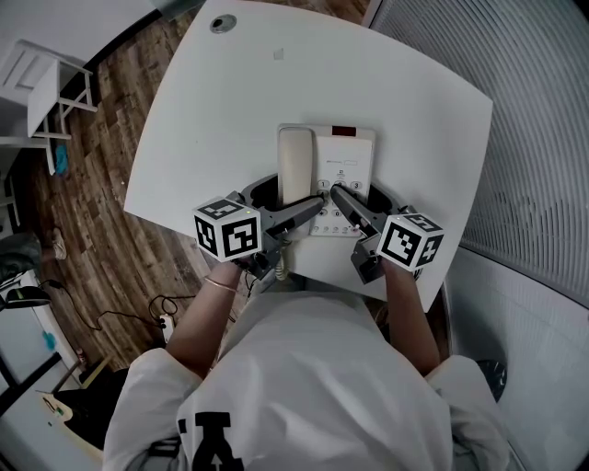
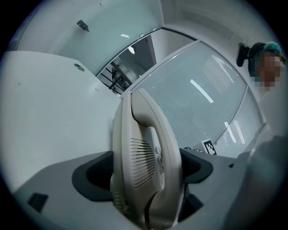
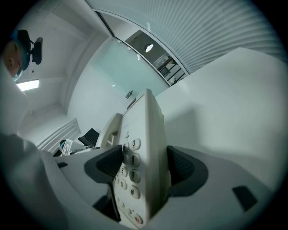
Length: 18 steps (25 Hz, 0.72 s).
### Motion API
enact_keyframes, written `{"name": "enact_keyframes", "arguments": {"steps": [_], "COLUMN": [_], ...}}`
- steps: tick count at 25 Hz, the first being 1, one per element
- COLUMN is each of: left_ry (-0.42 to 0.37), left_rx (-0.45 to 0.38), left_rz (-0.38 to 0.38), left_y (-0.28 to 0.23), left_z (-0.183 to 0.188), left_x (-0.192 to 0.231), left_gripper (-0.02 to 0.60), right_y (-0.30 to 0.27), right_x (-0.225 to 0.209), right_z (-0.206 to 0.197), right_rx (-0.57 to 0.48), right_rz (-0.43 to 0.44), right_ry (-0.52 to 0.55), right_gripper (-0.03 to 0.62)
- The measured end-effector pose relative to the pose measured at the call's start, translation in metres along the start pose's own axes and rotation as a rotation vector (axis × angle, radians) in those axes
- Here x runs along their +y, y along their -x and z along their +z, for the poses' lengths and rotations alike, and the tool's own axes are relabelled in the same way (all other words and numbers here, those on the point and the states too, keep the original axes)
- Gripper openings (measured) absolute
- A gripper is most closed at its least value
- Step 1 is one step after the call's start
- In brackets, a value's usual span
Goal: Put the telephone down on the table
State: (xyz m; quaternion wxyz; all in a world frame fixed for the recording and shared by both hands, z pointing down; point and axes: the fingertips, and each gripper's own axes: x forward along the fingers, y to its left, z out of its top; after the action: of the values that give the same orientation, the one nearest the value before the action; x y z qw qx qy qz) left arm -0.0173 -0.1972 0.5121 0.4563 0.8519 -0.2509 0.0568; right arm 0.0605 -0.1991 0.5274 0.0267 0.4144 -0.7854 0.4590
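The beige desk telephone [image 1: 342, 156] lies flat over the near middle of the white table [image 1: 414, 101], its handset [image 1: 296, 161] in the cradle on the left. My left gripper [image 1: 287, 202] is shut on the handset side of the telephone [image 2: 144, 166], one dark pad [image 2: 92, 177] against the underside. My right gripper [image 1: 361, 206] is shut on the keypad side of the telephone [image 3: 146, 148], the number keys facing the left pad [image 3: 108, 164]. Whether the base touches the table I cannot tell.
The coiled cord [image 1: 281, 262] hangs off the table's near edge by the person's body. A round cable grommet [image 1: 222, 24] sits at the table's far left corner. Wooden floor with a white shelf [image 1: 46, 87] lies left; a ribbed wall [image 1: 543, 138] stands close on the right.
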Motion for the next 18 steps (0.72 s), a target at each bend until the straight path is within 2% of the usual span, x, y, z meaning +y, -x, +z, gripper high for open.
{"name": "enact_keyframes", "arguments": {"steps": [14, 18], "left_ry": [0.05, 0.09], "left_rx": [0.015, 0.023], "left_rz": [0.061, 0.07], "left_y": [-0.004, -0.005], "left_z": [-0.003, -0.004], "left_x": [0.009, 0.01], "left_gripper": [0.43, 0.428], "right_y": [0.0, -0.001], "right_x": [-0.009, -0.011], "right_z": [-0.003, -0.004], "right_rx": [0.016, 0.027], "right_rz": [-0.049, -0.066], "right_ry": [-0.029, -0.048], "right_gripper": [0.316, 0.316]}}
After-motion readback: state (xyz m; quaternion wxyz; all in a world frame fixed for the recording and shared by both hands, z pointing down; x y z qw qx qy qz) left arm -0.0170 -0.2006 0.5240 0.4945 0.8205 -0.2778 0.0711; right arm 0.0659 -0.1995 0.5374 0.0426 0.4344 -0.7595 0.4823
